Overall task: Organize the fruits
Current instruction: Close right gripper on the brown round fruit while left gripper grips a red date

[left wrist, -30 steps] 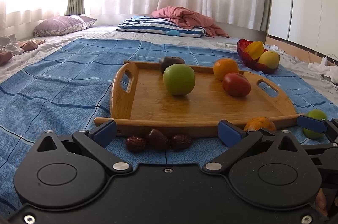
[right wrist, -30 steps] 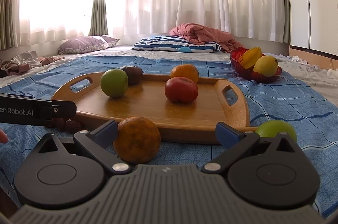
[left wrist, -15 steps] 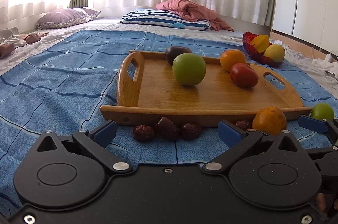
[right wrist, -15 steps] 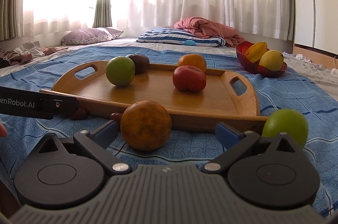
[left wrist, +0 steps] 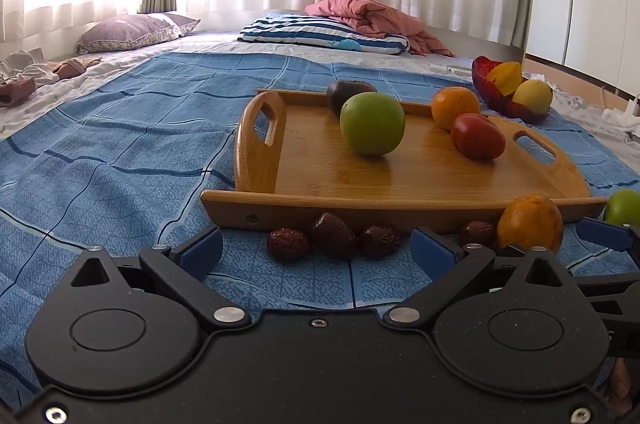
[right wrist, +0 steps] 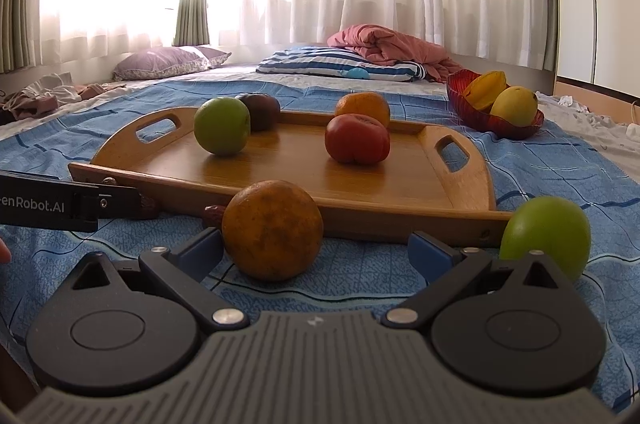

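Left gripper gaped wide before three red dates, right gripper spread wide around a mottled orange, wooden tray just beyond.

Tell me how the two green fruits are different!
The green fruit on the tray sits up on the wooden tray, close to a dark fruit. The green fruit on the blanket lies off the tray, by its front corner, on the blue blanket. Both are round, smooth and green.
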Action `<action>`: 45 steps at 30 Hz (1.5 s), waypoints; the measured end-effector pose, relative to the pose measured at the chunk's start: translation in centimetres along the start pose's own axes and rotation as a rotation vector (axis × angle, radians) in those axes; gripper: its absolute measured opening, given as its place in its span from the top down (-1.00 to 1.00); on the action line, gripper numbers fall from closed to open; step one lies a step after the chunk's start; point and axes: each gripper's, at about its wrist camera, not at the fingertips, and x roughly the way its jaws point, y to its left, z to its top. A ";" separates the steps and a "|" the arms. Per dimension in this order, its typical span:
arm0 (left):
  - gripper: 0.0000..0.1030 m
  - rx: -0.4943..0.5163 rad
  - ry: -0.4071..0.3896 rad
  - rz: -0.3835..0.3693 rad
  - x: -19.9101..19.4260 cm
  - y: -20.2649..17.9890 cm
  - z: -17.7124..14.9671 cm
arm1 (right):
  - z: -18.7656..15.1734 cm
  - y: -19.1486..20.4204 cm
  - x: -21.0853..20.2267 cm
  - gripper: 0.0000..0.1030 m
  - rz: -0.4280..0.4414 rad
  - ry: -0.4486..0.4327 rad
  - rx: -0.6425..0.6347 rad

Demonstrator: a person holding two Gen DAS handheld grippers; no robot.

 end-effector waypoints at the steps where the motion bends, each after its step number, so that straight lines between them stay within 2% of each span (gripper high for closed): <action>1: -0.86 -0.002 0.000 0.002 0.0 0.1 0.0 | 0.0 0.0 0.0 -1.00 0.001 0.002 0.002; 7: -0.43 -0.002 0.010 0.003 -0.1 0.7 -0.1 | 0.5 0.2 -0.1 -0.99 0.005 0.004 0.007; 9: -0.19 0.010 0.013 0.017 0.0 0.7 -0.1 | 0.6 0.3 -0.2 -0.95 0.030 0.007 0.014; 12: 0.01 0.029 0.018 0.025 0.2 0.8 -0.3 | 0.7 0.5 0.1 -0.84 0.045 0.019 0.031; 17: 0.18 0.040 0.017 0.024 -0.2 1.0 -0.5 | 0.6 0.6 0.2 -0.58 0.046 0.029 0.069; 24: 0.44 0.020 0.022 0.015 -1.0 1.6 -0.6 | 0.6 0.4 0.2 -0.41 0.060 0.034 0.103; 29: 0.52 0.013 0.007 0.061 -1.6 2.0 -0.5 | 0.6 0.7 -0.2 -0.23 0.059 0.021 0.105; 32: 0.52 0.017 0.008 0.064 -1.4 2.1 -0.6 | 0.6 0.8 -0.4 -0.13 0.057 0.013 0.103; 45: 0.53 -0.019 0.019 0.061 0.4 2.0 -0.2 | 0.8 1.3 0.5 -0.14 0.053 0.030 0.093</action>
